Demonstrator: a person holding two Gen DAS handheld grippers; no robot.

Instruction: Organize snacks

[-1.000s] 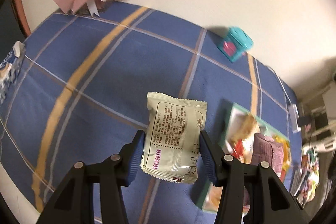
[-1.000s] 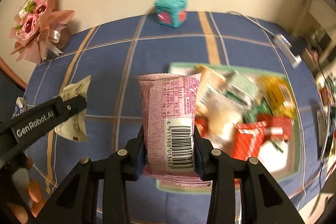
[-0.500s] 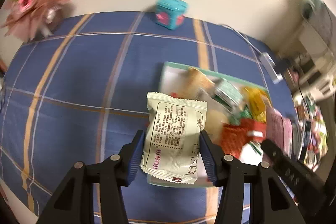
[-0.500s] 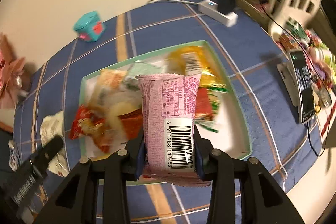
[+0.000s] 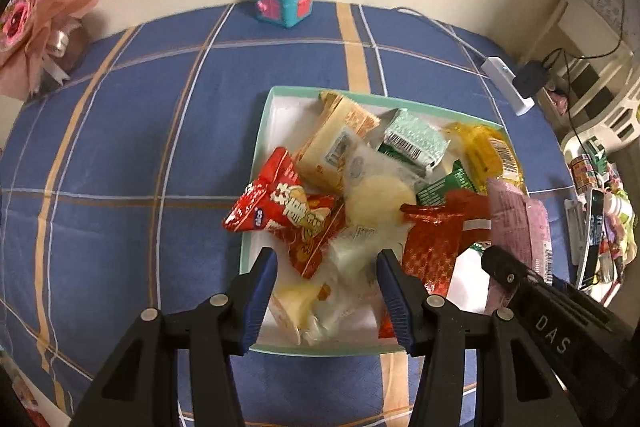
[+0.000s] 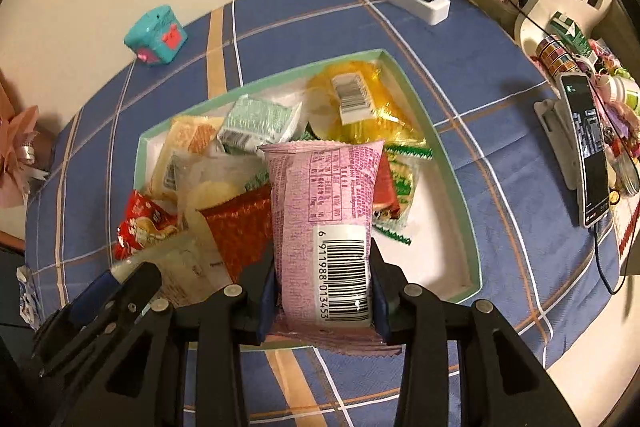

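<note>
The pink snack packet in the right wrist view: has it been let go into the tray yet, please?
No, the right gripper is clamped on the pink snack packet, above the tray.

A pink barcoded packet (image 6: pixel 324 227), a mint-rimmed white tray (image 6: pixel 424 123), a blue plaid cloth (image 5: pixel 120 147).

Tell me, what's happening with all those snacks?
A person is sorting snack packets into a green-rimmed tray on a blue checked cloth, with a gripper in each hand. The left gripper has just been opening over the tray, and a pale packet sits blurred below its open fingers, apparently just dropped. The right gripper holds a pink packet upright above the tray, not yet let go.
</note>
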